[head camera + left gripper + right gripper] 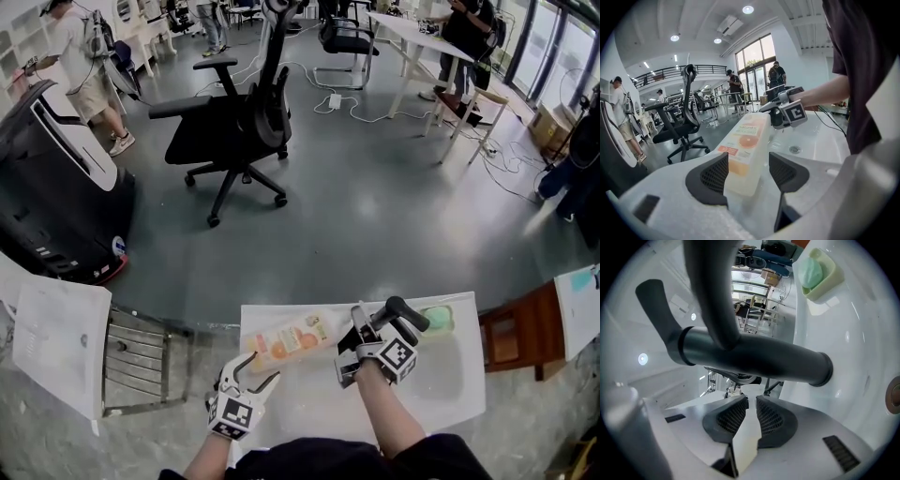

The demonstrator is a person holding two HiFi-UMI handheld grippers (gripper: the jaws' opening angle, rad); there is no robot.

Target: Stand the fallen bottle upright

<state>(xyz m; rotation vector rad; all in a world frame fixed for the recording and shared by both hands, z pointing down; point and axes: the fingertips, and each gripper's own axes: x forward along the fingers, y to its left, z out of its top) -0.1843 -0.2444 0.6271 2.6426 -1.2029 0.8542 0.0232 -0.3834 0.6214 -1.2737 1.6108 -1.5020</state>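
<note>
A pale bottle [291, 341] with an orange-fruit label lies on its side on the white sink counter [281, 403], cap end pointing right. My left gripper [262, 367] is open at the bottle's base. In the left gripper view the bottle [747, 140] runs away between the two pads, with a gap at the right pad [785, 171]. My right gripper [347, 342] hovers at the cap end, beside the black faucet [405, 314]. In the right gripper view its jaws [751, 399] stand a narrow slit apart with nothing between them, under the faucet's spout [754, 357].
A green soap sits in a pale dish [437, 322] at the basin's far corner. The basin [450, 375] with its drain [795, 149] lies right of the bottle. A black office chair [234, 122] and people stand on the grey floor beyond.
</note>
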